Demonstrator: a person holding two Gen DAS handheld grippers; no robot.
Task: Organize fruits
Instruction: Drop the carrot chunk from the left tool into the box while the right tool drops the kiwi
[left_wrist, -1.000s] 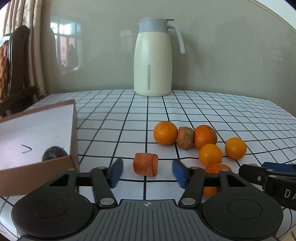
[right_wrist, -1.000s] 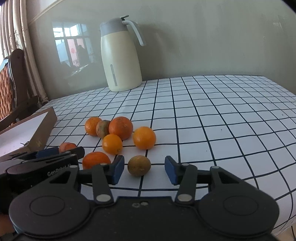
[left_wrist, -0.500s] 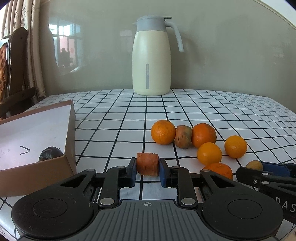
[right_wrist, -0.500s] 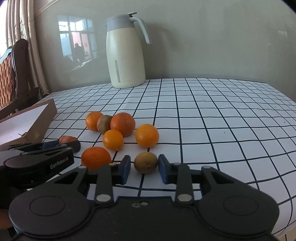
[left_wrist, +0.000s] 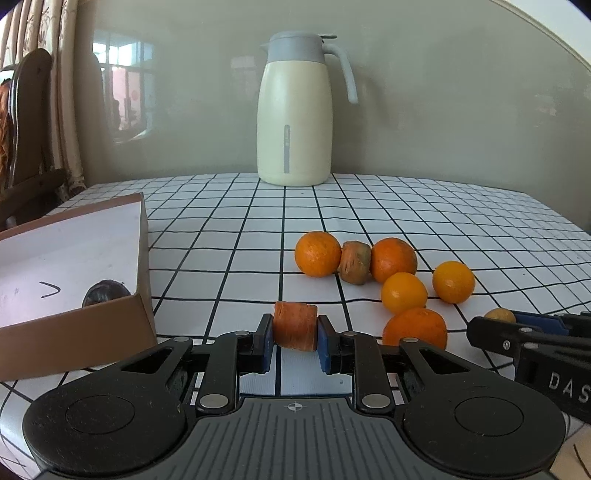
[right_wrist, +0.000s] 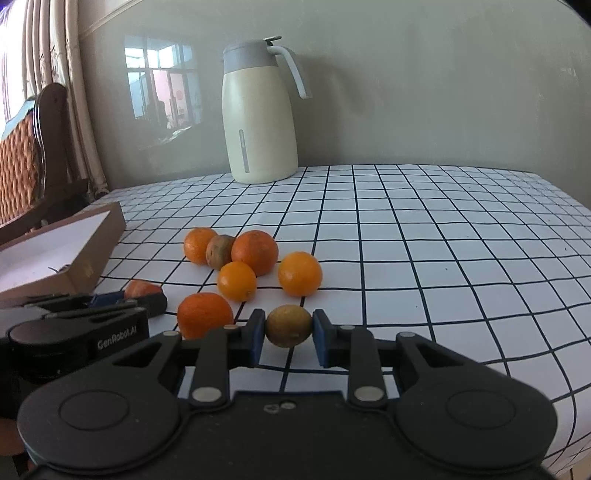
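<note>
My left gripper (left_wrist: 294, 338) is shut on an orange carrot chunk (left_wrist: 295, 325), held just above the checked tablecloth. My right gripper (right_wrist: 289, 334) is shut on a small brown-green round fruit (right_wrist: 289, 325), which also shows in the left wrist view (left_wrist: 499, 315). Several oranges lie together on the cloth, among them one nearest me (left_wrist: 414, 328) (right_wrist: 205, 314) and one at the far left of the group (left_wrist: 317, 253) (right_wrist: 199, 244). A brownish carrot piece (left_wrist: 355, 262) (right_wrist: 219, 251) lies between two oranges. A dark round fruit (left_wrist: 105, 291) sits in the cardboard box (left_wrist: 74, 328) at the left.
A cream thermos jug (left_wrist: 295, 110) (right_wrist: 260, 110) stands at the back of the table by the wall. The cardboard box (right_wrist: 62, 273) is at the left edge. A wooden chair (right_wrist: 33, 155) stands beyond the table's left side. The cloth to the right (right_wrist: 461, 258) is bare.
Both grippers went from open to shut: the left one closed on the carrot chunk, the right one on the brown-green fruit. Both now sit slightly higher over the cloth.
</note>
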